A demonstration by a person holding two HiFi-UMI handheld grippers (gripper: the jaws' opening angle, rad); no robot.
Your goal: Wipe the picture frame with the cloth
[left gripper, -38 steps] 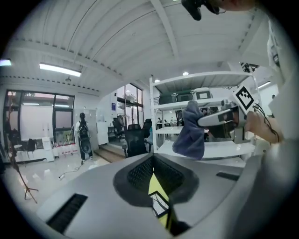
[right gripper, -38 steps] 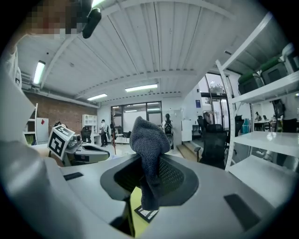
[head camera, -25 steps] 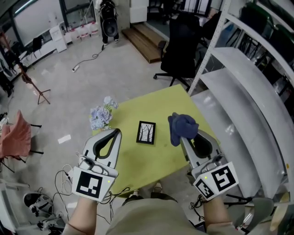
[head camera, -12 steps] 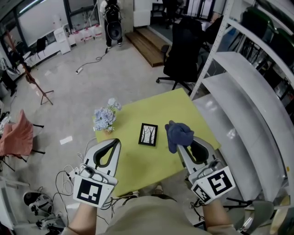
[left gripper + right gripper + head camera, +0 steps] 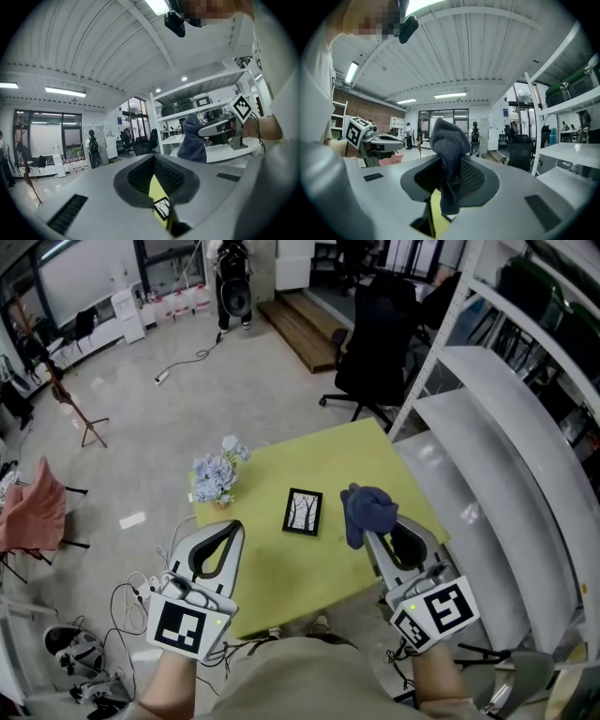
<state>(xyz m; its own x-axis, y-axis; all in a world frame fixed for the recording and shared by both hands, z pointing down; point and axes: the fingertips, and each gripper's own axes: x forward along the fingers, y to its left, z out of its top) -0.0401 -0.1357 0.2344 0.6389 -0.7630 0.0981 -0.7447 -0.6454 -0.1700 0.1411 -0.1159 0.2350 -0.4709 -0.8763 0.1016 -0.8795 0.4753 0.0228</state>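
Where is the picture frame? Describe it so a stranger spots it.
On the yellow table beside the white shelving, the picture frame lies near the middle. Unlike the flowers beside it, it is a black-rimmed rectangle showing bare trees.

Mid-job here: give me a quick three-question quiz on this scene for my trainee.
1. True or false: the picture frame stands upright on the yellow table.
2. The right hand-held gripper is shut on: A sponge, B blue cloth, C nothing.
3. Does the blue cloth touch the picture frame?
Key: 1 false, it lies flat. 2 B. 3 No, they are apart.
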